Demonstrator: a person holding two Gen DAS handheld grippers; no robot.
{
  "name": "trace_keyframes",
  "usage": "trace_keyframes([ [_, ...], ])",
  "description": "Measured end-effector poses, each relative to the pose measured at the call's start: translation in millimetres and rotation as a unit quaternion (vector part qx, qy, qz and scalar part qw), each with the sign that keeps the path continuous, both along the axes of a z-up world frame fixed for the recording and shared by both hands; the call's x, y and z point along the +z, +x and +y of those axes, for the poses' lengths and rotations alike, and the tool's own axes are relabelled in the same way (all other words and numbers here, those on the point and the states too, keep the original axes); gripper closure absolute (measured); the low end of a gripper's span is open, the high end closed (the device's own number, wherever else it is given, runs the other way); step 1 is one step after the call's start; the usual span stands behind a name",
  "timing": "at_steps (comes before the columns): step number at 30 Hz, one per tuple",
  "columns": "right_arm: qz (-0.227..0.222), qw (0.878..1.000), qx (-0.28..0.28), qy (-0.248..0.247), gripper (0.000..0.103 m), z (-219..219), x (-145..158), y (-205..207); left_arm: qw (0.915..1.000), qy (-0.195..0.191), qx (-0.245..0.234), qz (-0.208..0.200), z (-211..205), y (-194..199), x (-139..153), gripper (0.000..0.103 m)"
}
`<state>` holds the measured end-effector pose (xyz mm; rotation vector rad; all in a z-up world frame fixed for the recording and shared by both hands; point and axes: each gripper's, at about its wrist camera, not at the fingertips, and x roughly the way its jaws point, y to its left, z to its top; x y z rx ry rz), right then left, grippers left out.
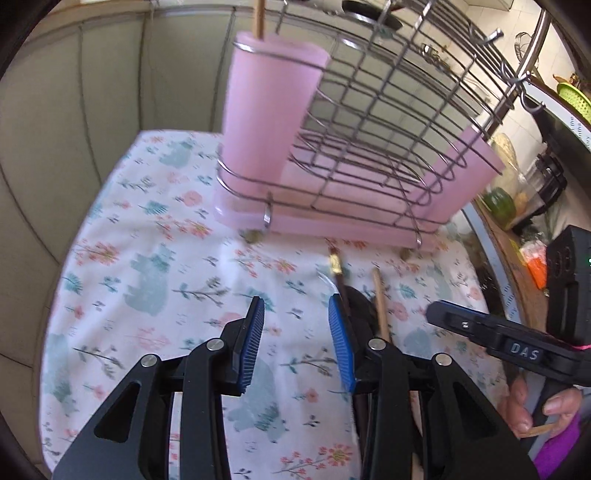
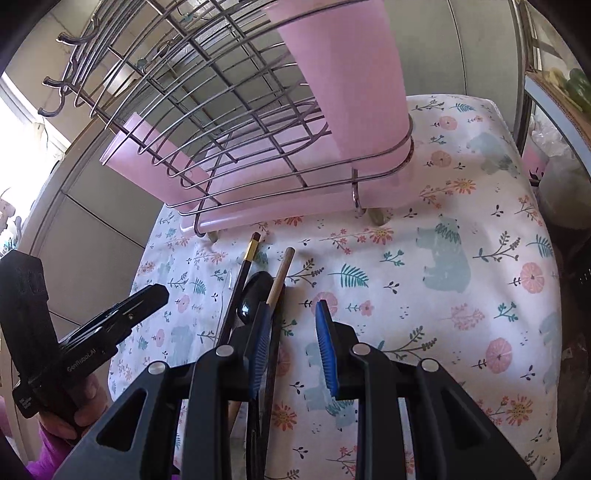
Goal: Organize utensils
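Note:
A wire rack (image 1: 369, 122) with pink holders stands on the floral cloth (image 1: 155, 266). A wooden stick (image 1: 258, 18) stands in its tall pink cup (image 1: 266, 110). On the cloth lie a dark chopstick with a gold band (image 1: 338, 273), a wooden chopstick (image 1: 380, 302) and a black spoon (image 2: 255, 295). My left gripper (image 1: 297, 314) is open and empty, just left of them. My right gripper (image 2: 291, 317) is open above the cloth, its left finger (image 2: 258, 347) over the utensils; the rack (image 2: 221, 110), cup (image 2: 351, 85) and both chopsticks (image 2: 247, 258) (image 2: 282, 273) show there too.
Grey cabinet panels (image 1: 92, 110) stand behind the cloth. A counter with green vegetables (image 1: 498, 203) and jars lies to the right. The right gripper's body (image 1: 517, 350) shows in the left wrist view, the left gripper's body (image 2: 92, 332) in the right wrist view.

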<state>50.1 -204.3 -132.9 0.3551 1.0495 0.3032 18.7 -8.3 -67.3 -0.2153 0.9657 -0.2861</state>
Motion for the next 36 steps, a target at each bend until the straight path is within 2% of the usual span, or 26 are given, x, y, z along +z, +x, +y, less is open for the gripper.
trace_keyframes([
  [2, 0.004, 1.000, 0.003, 0.002, 0.078, 0.9, -3.4, 0.6, 0.9996, -0.020, -0.014, 0.017, -4.8, 5.4, -5.4, 0.067],
  [6, 0.010, 1.000, 0.009, 0.006, 0.078, 2.7, -9.5, 1.9, 0.9976, -0.045, -0.021, 0.047, -12.9, 23.3, -18.3, 0.081],
  [12, 0.015, 1.000, 0.009, 0.011, 0.078, -0.6, -15.0, 6.9, 0.9934, -0.078, -0.019, 0.082, -18.9, 45.0, -33.4, 0.083],
  [13, 0.016, 1.000, 0.009, 0.012, 0.078, -0.9, -15.7, 8.2, 0.9933, -0.077, -0.019, 0.084, -20.2, 47.1, -35.7, 0.084],
  [15, 0.018, 1.000, 0.010, 0.013, 0.078, -1.3, -17.1, 10.4, 0.9934, -0.070, -0.017, 0.089, -23.4, 51.9, -40.2, 0.093],
  [17, 0.020, 1.000, 0.012, 0.013, 0.078, 0.1, -18.5, 12.7, 0.9929, -0.071, -0.017, 0.094, -23.8, 55.4, -43.4, 0.096],
  [21, 0.025, 0.999, 0.016, 0.014, 0.078, 4.4, -20.4, 17.7, 0.9911, -0.088, -0.013, 0.100, -22.2, 58.5, -47.0, 0.099],
  [27, 0.042, 0.998, 0.021, 0.048, 0.078, 13.3, -21.7, 30.9, 0.9901, -0.105, 0.010, 0.093, 4.1, 52.2, -37.2, 0.101],
  [31, 0.052, 0.997, 0.019, 0.047, 0.078, 21.4, -23.1, 41.8, 0.9928, -0.084, 0.035, 0.079, 27.0, 46.8, -27.6, 0.101],
  [34, 0.066, 0.997, 0.013, 0.040, 0.078, 27.5, -28.8, 50.5, 0.9939, -0.059, 0.044, 0.083, 35.6, 46.0, -27.6, 0.101],
  [36, 0.074, 0.997, 0.009, 0.037, 0.082, 30.2, -33.6, 54.9, 0.9938, -0.045, 0.044, 0.092, 40.3, 48.0, -30.2, 0.101],
])
